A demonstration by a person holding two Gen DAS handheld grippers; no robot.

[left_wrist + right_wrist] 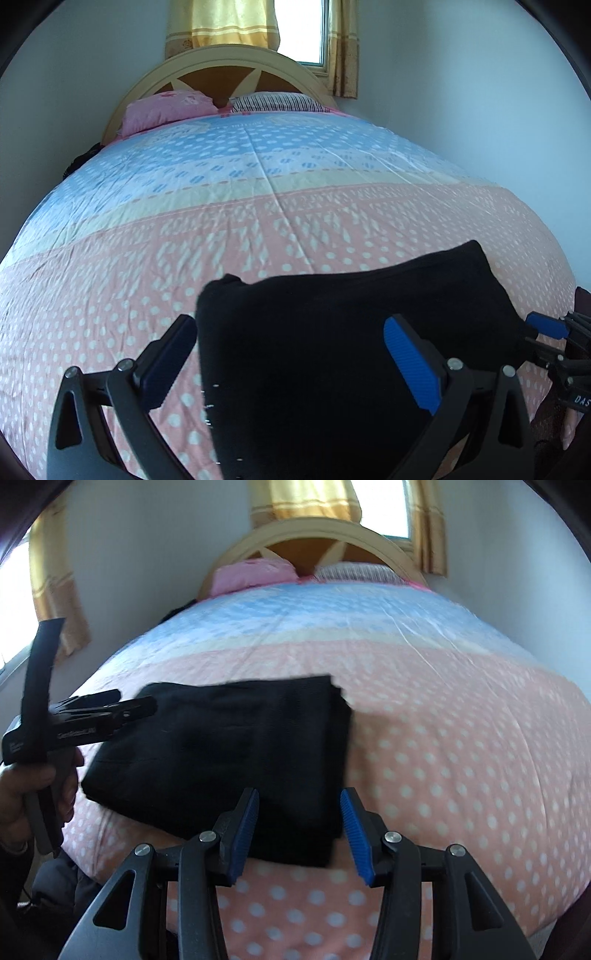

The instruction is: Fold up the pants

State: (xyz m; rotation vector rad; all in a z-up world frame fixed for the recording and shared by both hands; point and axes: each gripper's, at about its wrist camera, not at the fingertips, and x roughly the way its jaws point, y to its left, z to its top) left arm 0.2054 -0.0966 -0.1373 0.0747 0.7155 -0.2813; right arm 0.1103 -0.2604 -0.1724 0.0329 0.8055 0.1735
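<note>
Black pants [332, 332] lie folded into a thick rectangle on the pink end of the quilt. My left gripper [291, 358] is open wide over the bundle's left part, one finger past its left edge and the other above the cloth. In the right wrist view the pants [229, 746] sit left of centre. My right gripper [300, 834] is open above their near right corner, gripping nothing. A hand [22, 794] holds the left gripper [144, 707] at the bundle's far left corner. The right gripper's blue pad [546, 326] shows at the pants' right end.
The bed's quilt [258, 221] has pink, cream and blue dotted bands. A pink pillow [166, 109] and a striped pillow [277, 101] lean on the arched headboard [229, 62]. White walls flank the bed; curtains [306, 498] frame a window behind it.
</note>
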